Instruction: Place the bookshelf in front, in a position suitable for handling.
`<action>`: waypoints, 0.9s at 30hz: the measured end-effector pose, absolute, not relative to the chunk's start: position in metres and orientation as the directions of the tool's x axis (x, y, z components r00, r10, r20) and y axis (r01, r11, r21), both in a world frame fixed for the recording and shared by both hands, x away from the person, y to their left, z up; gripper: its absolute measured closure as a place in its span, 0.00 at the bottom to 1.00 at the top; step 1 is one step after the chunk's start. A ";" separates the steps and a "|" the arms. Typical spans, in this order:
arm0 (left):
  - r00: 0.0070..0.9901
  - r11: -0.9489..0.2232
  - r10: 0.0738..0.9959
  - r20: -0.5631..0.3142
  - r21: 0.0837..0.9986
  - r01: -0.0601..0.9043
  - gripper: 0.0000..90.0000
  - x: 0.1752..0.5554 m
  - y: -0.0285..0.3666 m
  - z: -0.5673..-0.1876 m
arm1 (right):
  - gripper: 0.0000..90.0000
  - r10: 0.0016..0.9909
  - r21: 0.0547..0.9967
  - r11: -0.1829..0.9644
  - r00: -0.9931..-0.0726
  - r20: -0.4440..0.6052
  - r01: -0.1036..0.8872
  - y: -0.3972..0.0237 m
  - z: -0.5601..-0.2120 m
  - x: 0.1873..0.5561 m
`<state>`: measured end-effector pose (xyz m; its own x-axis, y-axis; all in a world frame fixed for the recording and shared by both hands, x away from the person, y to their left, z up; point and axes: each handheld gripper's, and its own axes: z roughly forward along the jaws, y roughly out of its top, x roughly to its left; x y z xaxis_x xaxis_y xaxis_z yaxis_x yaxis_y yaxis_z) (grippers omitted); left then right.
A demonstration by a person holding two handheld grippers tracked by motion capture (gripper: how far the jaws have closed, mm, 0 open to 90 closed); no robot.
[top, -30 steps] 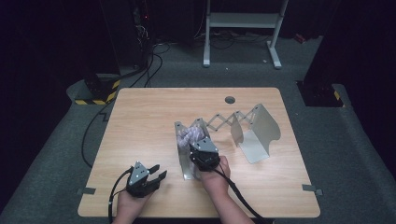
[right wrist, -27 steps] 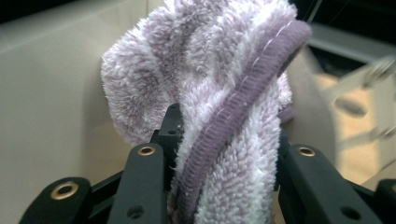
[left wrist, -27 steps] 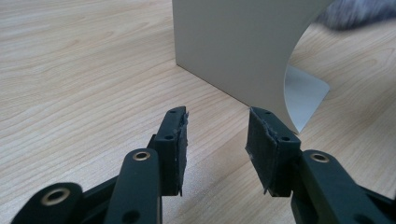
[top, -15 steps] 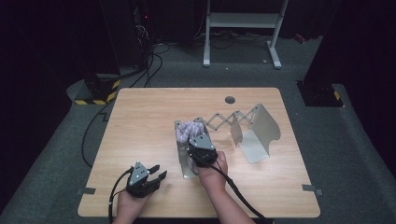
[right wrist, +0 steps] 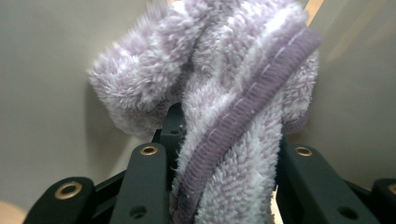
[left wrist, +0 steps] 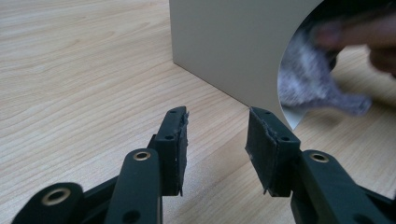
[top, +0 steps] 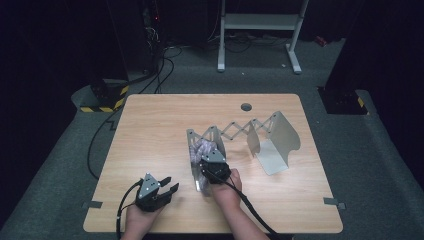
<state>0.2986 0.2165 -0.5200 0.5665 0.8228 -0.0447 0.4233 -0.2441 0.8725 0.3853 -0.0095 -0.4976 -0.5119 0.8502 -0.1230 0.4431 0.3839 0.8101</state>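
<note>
Two hand-held grippers: the right one (top: 210,159) pinches a fuzzy sock (right wrist: 233,116), apparently between rack (top: 240,135) plates, while the left (left wrist: 216,140) rests spread on the counter (top: 150,130).

No text, label, brand, number or sign could be read anywhere in the 3 views. The nearest thing to a sign was the yellow-and-black hazard striping (top: 102,104) on the dark base on the floor beyond the counter's far left corner, and it carried no letters.
</note>
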 end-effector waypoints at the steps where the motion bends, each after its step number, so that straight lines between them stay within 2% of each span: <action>1: 0.566 -0.245 0.823 -0.043 0.872 0.423 0.64 0.299 0.216 -0.520 | 0.72 0.851 0.837 0.356 -0.515 -0.107 0.415 -0.012 -0.483 0.380; 2: 0.567 -0.247 0.823 -0.043 0.872 0.424 0.64 0.299 0.216 -0.520 | 0.72 0.851 0.837 0.356 -0.515 -0.107 0.415 -0.012 -0.483 0.380; 3: 0.567 -0.249 0.822 -0.043 0.869 0.427 0.64 0.299 0.216 -0.521 | 0.72 0.846 0.862 0.334 -0.524 -0.096 0.381 -0.014 -0.467 0.375; 4: 0.567 -0.249 0.822 -0.043 0.869 0.427 0.64 0.299 0.216 -0.521 | 0.72 0.846 0.862 0.334 -0.524 -0.096 0.381 -0.014 -0.467 0.375; 7: 0.566 -0.248 0.823 -0.044 0.869 0.428 0.64 0.300 0.216 -0.521 | 0.72 0.837 0.901 0.299 -0.541 -0.089 0.314 -0.017 -0.438 0.364; 11: 0.565 -0.250 0.824 -0.041 0.868 0.428 0.64 0.300 0.216 -0.521 | 0.72 0.829 0.919 0.269 -0.556 -0.067 0.289 -0.019 -0.426 0.358; 14: 0.565 -0.249 0.824 -0.044 0.868 0.430 0.64 0.300 0.215 -0.522 | 0.72 0.815 0.906 0.289 -0.576 -0.063 0.310 -0.016 -0.435 0.356; 18: 0.567 -0.252 0.823 -0.042 0.867 0.431 0.64 0.300 0.215 -0.522 | 0.72 0.796 0.865 0.344 -0.601 -0.063 0.365 -0.008 -0.470 0.353; 25: 0.568 -0.253 0.822 -0.041 0.867 0.430 0.64 0.300 0.216 -0.522 | 0.71 0.789 0.775 0.433 -0.609 -0.078 0.462 -0.002 -0.511 0.359; 27: 0.568 -0.253 0.822 -0.042 0.867 0.430 0.64 0.300 0.216 -0.522 | 0.71 0.793 0.775 0.428 -0.605 -0.076 0.464 -0.004 -0.520 0.359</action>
